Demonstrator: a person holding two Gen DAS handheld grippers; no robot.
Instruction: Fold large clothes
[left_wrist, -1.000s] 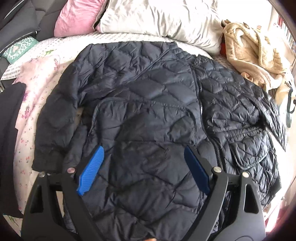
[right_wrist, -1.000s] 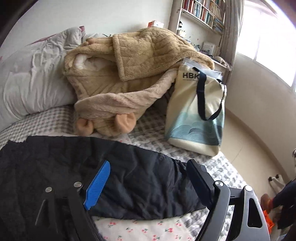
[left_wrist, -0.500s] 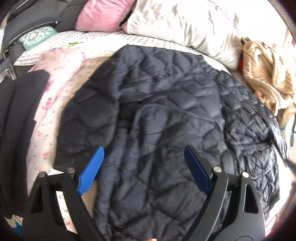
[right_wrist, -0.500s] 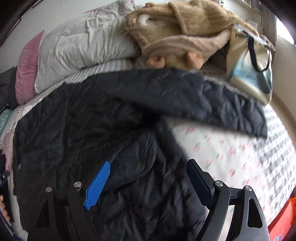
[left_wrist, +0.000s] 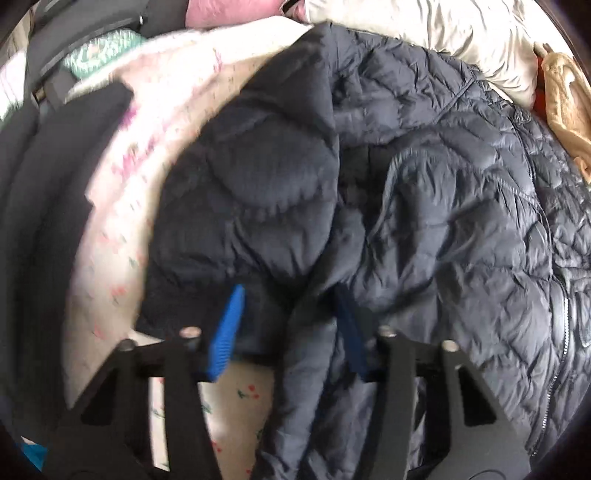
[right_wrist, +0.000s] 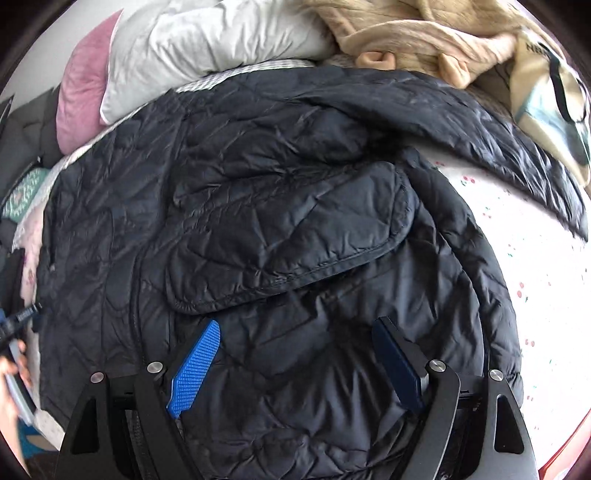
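Nearest to us in the left wrist view, the left gripper (left_wrist: 288, 328) has just been closing, and a fold of the dark quilted jacket (left_wrist: 424, 221) at its sleeve end sits between the blue pads (left_wrist: 227, 332); the picture is blurred, so we cannot tell whether the pads already press on the cloth. Below that fold we see a bare patch of the flowered bedsheet (left_wrist: 110, 258).

In the right wrist view, the right gripper (right_wrist: 295, 365) is spread wide above the jacket's lower body, gripping nothing. At this view's left edge we see a hand (right_wrist: 11, 373) of the person, which the left view does not show.

The jacket lies spread on the bed, covering most of it. The right view shows its hood lying flat on the body and one sleeve stretched out toward the right edge; the left view shows the zip running down the front.

Farther back, both views show the grey pillow (right_wrist: 207, 40), the pink pillow (right_wrist: 85, 85) and the beige fleece garment (right_wrist: 413, 26). Only the right view shows the tote bag (right_wrist: 546, 96); its printed letters are cut off and unreadable. Only the left view shows a green patterned cushion (left_wrist: 99, 51) at top left.
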